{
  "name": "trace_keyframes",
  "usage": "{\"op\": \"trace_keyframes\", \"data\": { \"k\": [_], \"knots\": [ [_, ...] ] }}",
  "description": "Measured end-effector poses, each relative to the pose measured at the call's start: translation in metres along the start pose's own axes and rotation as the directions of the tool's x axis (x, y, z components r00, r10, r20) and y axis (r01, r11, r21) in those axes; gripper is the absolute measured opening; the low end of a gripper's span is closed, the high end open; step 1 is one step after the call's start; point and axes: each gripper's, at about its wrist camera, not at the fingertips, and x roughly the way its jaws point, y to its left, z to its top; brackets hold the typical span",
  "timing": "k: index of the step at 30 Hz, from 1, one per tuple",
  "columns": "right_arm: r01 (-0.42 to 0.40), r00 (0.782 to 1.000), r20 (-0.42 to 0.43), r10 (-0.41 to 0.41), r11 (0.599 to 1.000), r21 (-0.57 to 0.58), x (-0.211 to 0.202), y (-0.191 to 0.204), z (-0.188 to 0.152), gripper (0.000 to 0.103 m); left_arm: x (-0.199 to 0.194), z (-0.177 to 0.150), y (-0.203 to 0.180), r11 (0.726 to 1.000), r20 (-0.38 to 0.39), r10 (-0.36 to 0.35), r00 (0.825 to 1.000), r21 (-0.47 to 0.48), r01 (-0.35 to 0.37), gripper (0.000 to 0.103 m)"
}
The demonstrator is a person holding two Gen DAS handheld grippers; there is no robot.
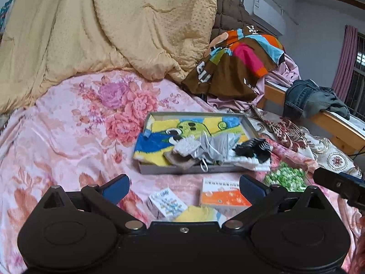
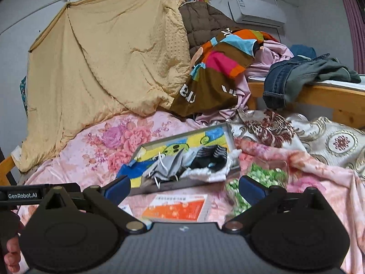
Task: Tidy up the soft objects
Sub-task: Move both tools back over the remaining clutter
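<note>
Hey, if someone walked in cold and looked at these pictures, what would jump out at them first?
Probably the big tan quilt draped up against the back wall, above the pink floral bedspread. Next, the shallow grey tray mid-bed, heaped with a cartoon towel and small garments. Both claws, left and right, hover open before it, empty.

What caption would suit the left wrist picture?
Open left gripper hovers over a floral bedspread, facing a shallow tray piled with small cloths.

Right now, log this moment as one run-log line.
left gripper: open, empty | right gripper: open, empty | grey tray: cartoon towel, socks inside | orange book: on floral bedspread
</note>
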Motion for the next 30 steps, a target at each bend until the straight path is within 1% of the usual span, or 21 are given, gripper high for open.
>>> {"op": "trace_keyframes", "data": {
  "k": [6,13,20,25,30],
  "knots": [
    [0.007,1.000,-0.020,-0.007,1.000,0.006,-0.015,0.003,-0.019,0.103,-0.012,-0.022,0.001,1.000,-0.021,-0.027,0.999,-0.015,0.026,0.102],
    [0.024,0.999,-0.036,-0.024,1.000,-0.009,-0.031,0.003,-0.036,0.103,-0.030,-0.040,0.006,0.999,-0.032,-0.037,0.999,-0.021,0.037,0.102],
    [0.028,0.999,-0.045,-0.028,0.999,-0.016,-0.041,0.006,-0.044,0.103,-0.045,-0.058,0.003,0.999,-0.021,-0.034,0.999,0.026,0.034,0.102],
    [0.024,0.998,-0.055,-0.025,0.999,-0.025,-0.047,0.013,-0.050,0.103,-0.051,-0.074,0.002,0.998,-0.027,-0.037,0.999,0.058,0.039,0.102],
    [0.013,0.998,-0.064,-0.015,0.999,-0.035,-0.051,0.019,-0.055,0.103,-0.055,-0.087,0.006,0.998,-0.045,-0.030,0.999,0.058,0.033,0.102]
  ]
}}
